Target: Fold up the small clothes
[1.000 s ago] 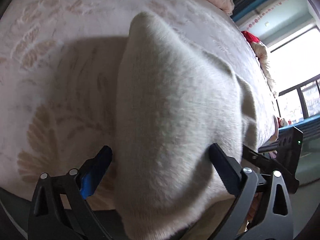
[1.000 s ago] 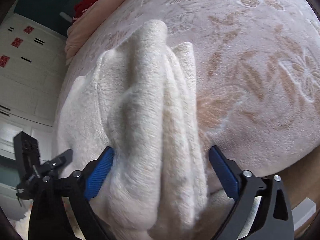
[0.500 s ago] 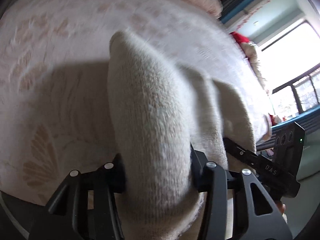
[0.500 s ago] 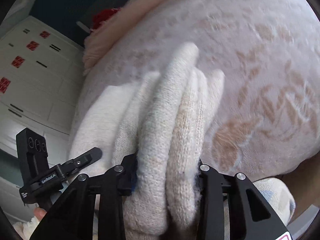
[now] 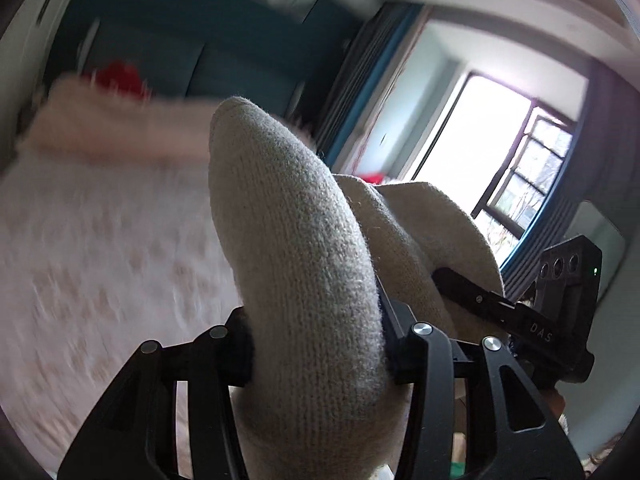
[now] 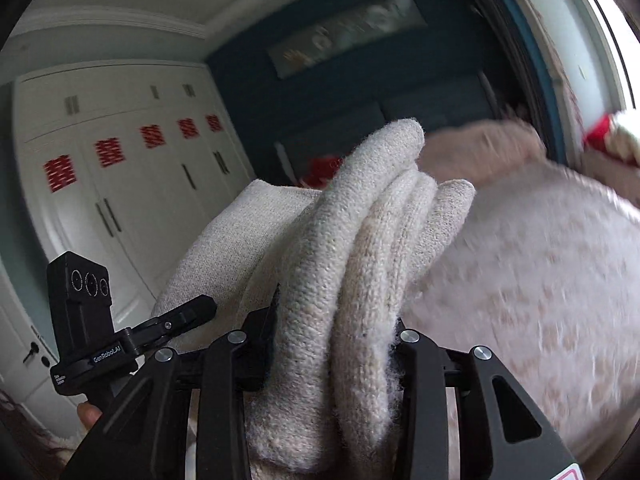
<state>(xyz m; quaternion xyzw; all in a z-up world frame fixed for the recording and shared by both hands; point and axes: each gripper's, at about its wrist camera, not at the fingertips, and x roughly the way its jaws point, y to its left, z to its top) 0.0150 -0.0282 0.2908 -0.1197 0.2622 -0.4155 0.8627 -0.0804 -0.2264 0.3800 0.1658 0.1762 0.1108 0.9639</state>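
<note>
A cream knitted garment (image 5: 296, 256) is held up off the bed between both grippers. My left gripper (image 5: 320, 344) is shut on a thick fold of it; the knit bulges forward and hides the fingertips. My right gripper (image 6: 336, 344) is shut on several bunched layers of the same garment (image 6: 360, 240). The right gripper also shows in the left wrist view (image 5: 520, 312) at the right, against the cloth. The left gripper also shows in the right wrist view (image 6: 120, 340) at the left.
The bed with a pale pink floral cover (image 5: 92, 248) lies below and ahead. A pink quilt (image 5: 120, 128) and something red (image 5: 120, 78) lie at its far end. White wardrobe doors (image 6: 132, 184) stand to the left, a bright window (image 5: 492, 152) to the right.
Both grippers closed on the garment, then lifted it and tilted up. The views swung from the bed surface up to the room's walls.
</note>
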